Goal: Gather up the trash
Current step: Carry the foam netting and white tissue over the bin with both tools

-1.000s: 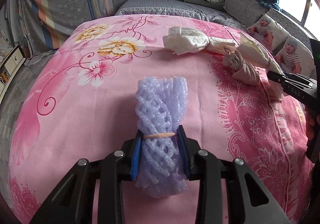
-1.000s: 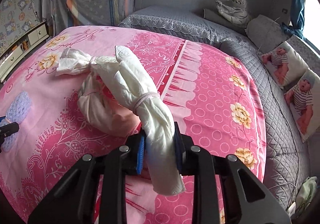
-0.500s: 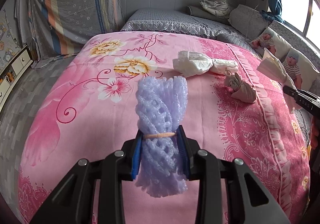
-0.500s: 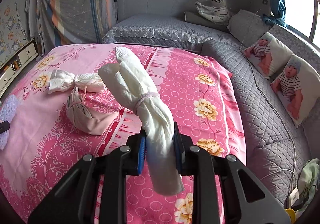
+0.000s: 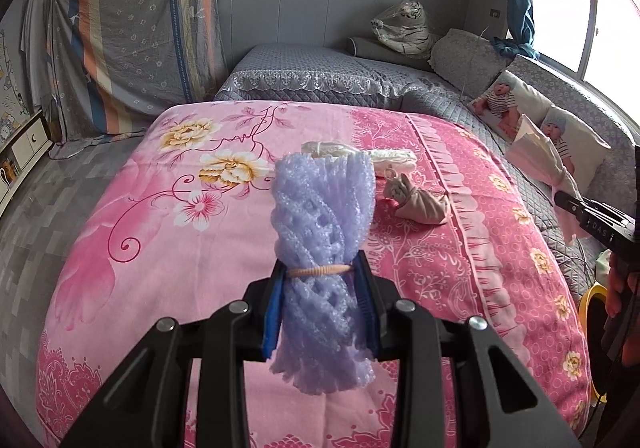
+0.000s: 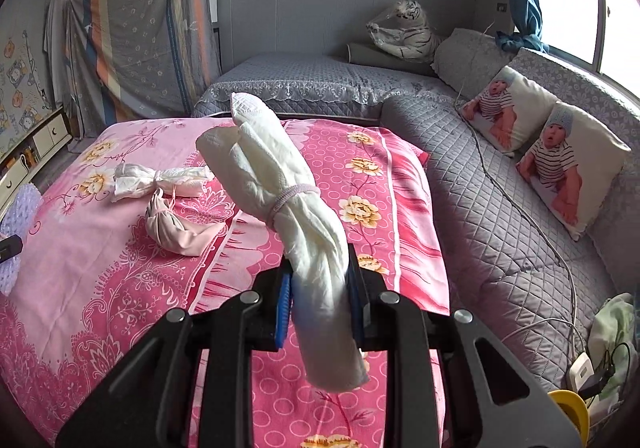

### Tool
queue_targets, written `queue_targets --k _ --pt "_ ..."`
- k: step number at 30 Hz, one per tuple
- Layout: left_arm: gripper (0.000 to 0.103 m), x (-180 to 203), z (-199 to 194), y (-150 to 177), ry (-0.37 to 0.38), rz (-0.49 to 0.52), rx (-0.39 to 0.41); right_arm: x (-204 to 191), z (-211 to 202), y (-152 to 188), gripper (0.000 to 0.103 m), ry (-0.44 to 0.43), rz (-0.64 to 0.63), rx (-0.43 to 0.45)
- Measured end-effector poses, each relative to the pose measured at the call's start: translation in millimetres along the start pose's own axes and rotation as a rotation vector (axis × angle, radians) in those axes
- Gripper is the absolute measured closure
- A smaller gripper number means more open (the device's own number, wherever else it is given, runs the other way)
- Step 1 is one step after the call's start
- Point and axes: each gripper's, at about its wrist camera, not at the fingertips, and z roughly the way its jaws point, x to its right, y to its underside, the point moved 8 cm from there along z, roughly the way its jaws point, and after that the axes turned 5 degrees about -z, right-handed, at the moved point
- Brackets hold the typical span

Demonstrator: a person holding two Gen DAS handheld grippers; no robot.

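Left gripper (image 5: 322, 302) clamped on purple foam net (image 5: 324, 248), right gripper (image 6: 318, 302) clamped on white cloth bundle (image 6: 288, 203), both above pink bedspread (image 5: 160, 248), two bundles lying there.

Four tied bundles: one purple foam net (image 5: 324, 232), two white (image 6: 280, 183) (image 6: 160, 179), one beige (image 6: 176, 232). Two baby-print pillows (image 6: 504, 107) (image 6: 568, 163) far right, one plush tiger (image 6: 408, 27), two grippers (image 5: 322, 312) (image 6: 320, 308).

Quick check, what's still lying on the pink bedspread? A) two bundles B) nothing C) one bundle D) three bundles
A: a white tied bundle and a beige tied bundle lie on the bedspread; the purple foam net and white roll are each clamped in a hand-held gripper.
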Motion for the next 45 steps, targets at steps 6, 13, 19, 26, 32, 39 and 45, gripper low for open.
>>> queue_targets --k 6,13,19,26,32,39,45 --pt "0.072 38.9 -20.8 -4.2 0.068 0.039 0.034 23.0 -29.3 10.1 0.081 0.020 0.033 0.033" --pt "0.072 99.0 -41.4 -8.7 0.150 0.114 0.075 58.5 -65.1 28.2 0.081 0.061 0.085 0.067" --pt "0.072 164.0 -58.8 -9.3 0.230 0.204 0.107 96.1 -97.6 56.1 0.081 0.117 0.141 0.081" --pt "0.072 246.0 -75.7 3.4 0.325 0.330 0.147 144.9 -134.1 100.0 0.081 0.195 0.224 0.078" --pt "0.072 316.0 -85.4 23.6 0.427 0.426 0.136 182.7 -160.7 146.1 0.081 0.265 0.312 0.057" --pt "0.072 387.5 -87.5 57.3 0.507 0.534 0.114 217.9 -179.5 202.9 0.081 0.341 0.407 0.010" --pt "0.072 428.4 -82.3 84.3 0.537 0.593 0.098 235.5 -180.1 242.8 0.081 0.361 0.467 -0.038"
